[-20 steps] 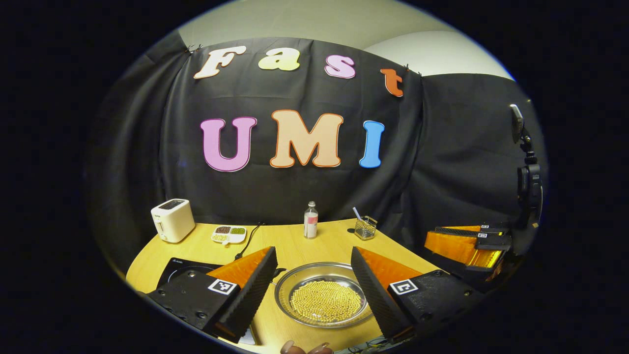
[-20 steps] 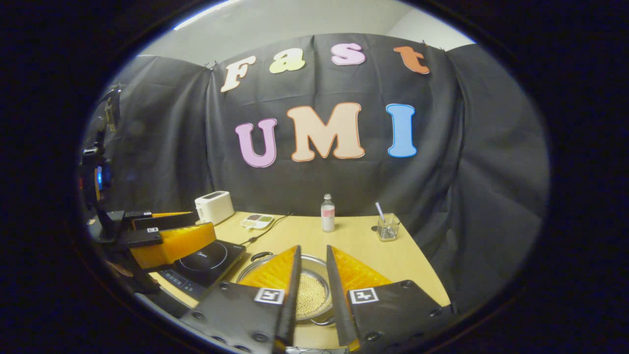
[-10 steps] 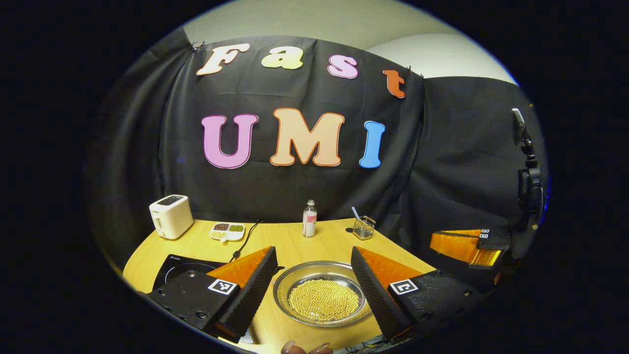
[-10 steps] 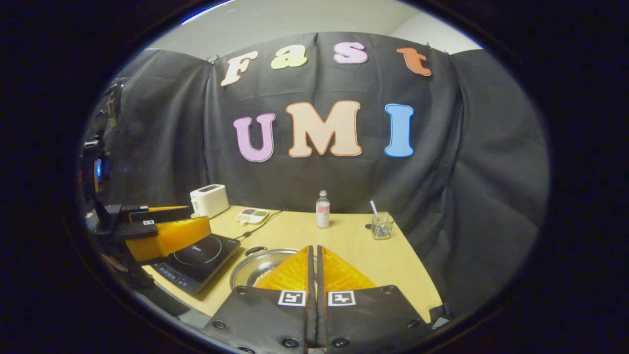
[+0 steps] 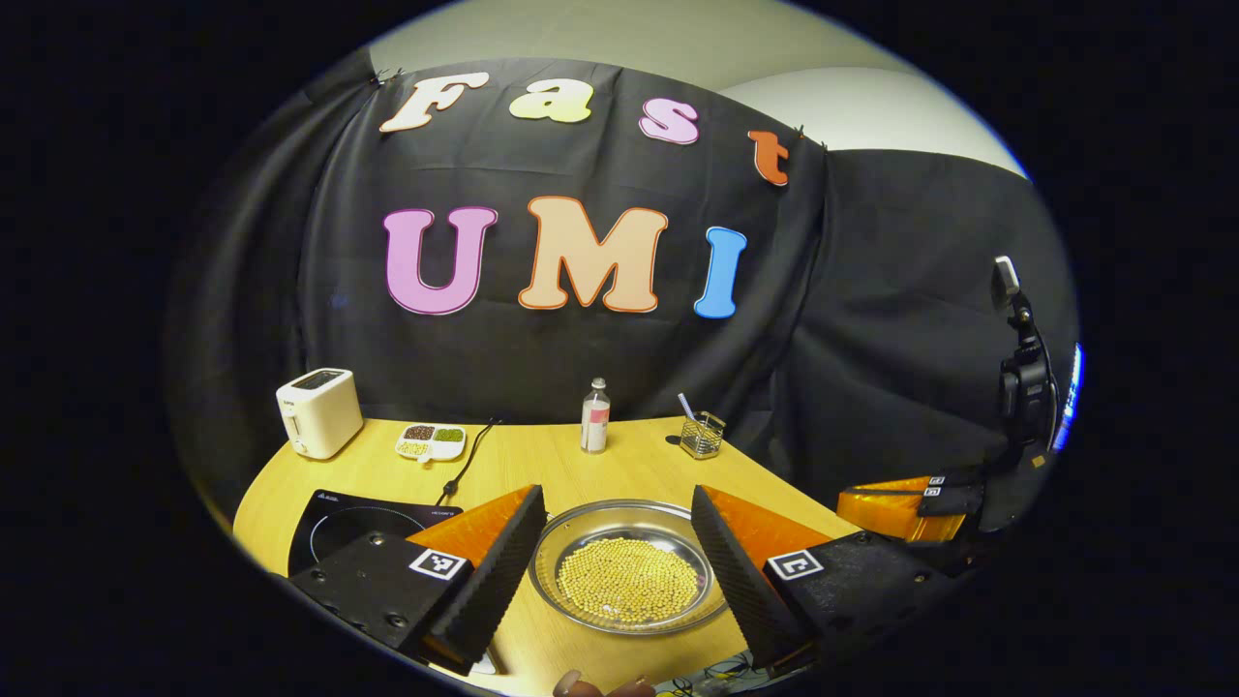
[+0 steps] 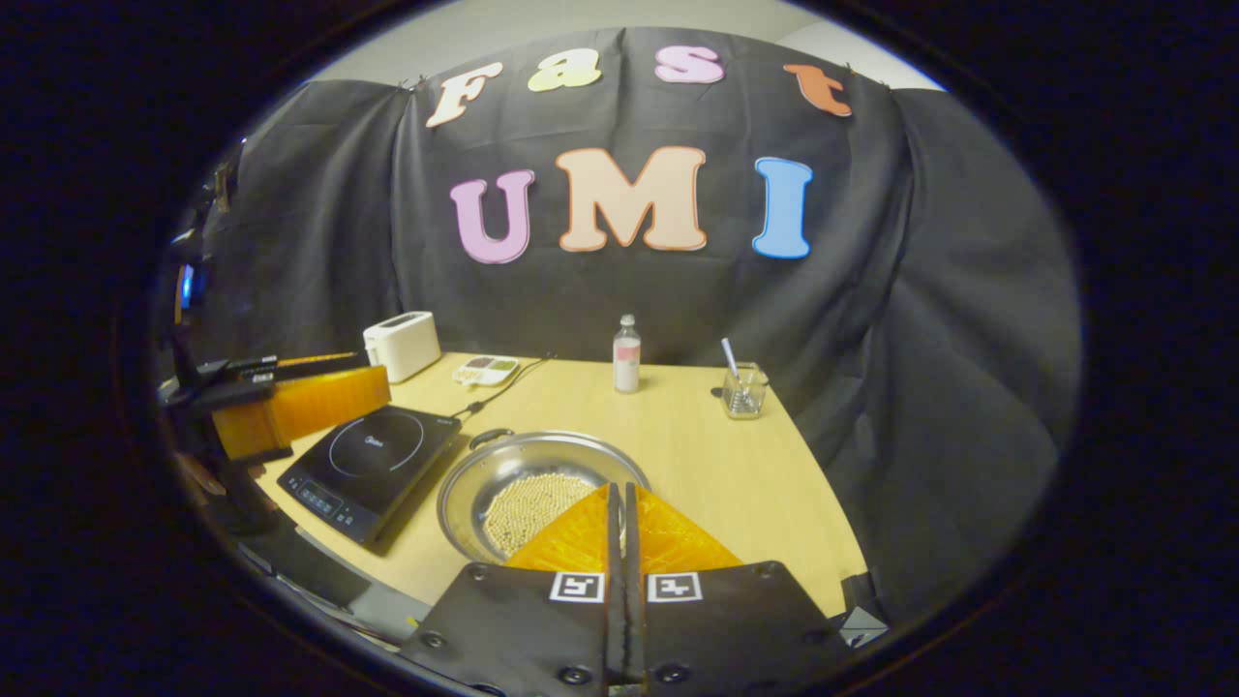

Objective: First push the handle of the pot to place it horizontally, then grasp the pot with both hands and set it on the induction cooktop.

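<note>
A shallow steel pot (image 5: 581, 520) holding yellow beans sits on the wooden table, framed between the fingers of my left gripper (image 5: 616, 492), which is open and held above and short of it. In the right gripper view the pot (image 6: 481, 476) lies just right of the black induction cooktop (image 6: 373, 455), and its small black handle (image 6: 489, 438) sits at the far left rim. My right gripper (image 6: 619, 489) is shut with nothing in it, hovering over the pot's near right side. The cooktop (image 5: 341, 521) is partly hidden by my left finger.
A white toaster (image 6: 401, 344), a divided dish of beans (image 6: 487, 369) and a black cord lie at the back left. A small bottle (image 6: 626, 354) and a glass with a straw (image 6: 743, 389) stand at the back. The other gripper (image 6: 290, 402) hangs left of the cooktop.
My right gripper's fingers closed from a narrow gap to fully shut, and it drew up and back, baring more of the pot. My left gripper stayed open and shifted slightly.
</note>
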Available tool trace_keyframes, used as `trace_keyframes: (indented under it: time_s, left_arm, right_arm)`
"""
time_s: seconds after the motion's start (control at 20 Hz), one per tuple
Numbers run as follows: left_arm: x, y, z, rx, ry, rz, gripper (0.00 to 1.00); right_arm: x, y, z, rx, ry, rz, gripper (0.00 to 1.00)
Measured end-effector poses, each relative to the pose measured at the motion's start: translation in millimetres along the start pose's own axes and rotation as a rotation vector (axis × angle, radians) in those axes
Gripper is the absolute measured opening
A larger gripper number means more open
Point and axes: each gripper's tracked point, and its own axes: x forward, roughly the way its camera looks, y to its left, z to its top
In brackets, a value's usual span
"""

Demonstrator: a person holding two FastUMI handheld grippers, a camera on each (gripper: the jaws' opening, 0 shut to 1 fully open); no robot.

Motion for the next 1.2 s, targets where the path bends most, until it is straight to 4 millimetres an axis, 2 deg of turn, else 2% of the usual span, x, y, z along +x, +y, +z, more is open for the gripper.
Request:
trace_keyframes:
  time_s: [0.25, 0.35, 0.45, 0.65, 0.8, 1.0, 1.2]
  left_arm:
    - [9, 10, -13, -0.019, 0.034, 0.086, 0.98]
    - [10, 17, -18, -0.023, 0.047, 0.136, 0.98]
    - [13, 20, -24, -0.041, 0.061, 0.169, 0.98]
    - [15, 22, -27, -0.074, 0.071, 0.205, 0.98]
    - [15, 26, -30, -0.094, 0.081, 0.236, 0.98]
    - [10, 32, -35, -0.122, 0.09, 0.289, 0.98]
    - [4, 36, -39, -0.128, 0.097, 0.35, 0.98]
  right_arm:
    - [24, 15, -52, -0.01, 0.143, 0.116, 0.0]
    - [29, 23, -72, -0.015, 0.203, 0.176, 0.02]
    - [31, 29, -93, -0.033, 0.255, 0.228, 0.0]
    - [33, 33, -136, -0.039, 0.364, 0.292, 0.02]
    - [40, 29, -159, -0.031, 0.425, 0.309, 0.0]
    - [47, 31, -178, -0.036, 0.475, 0.348, 0.02]
    - [54, 29, -178, -0.061, 0.48, 0.391, 0.02]
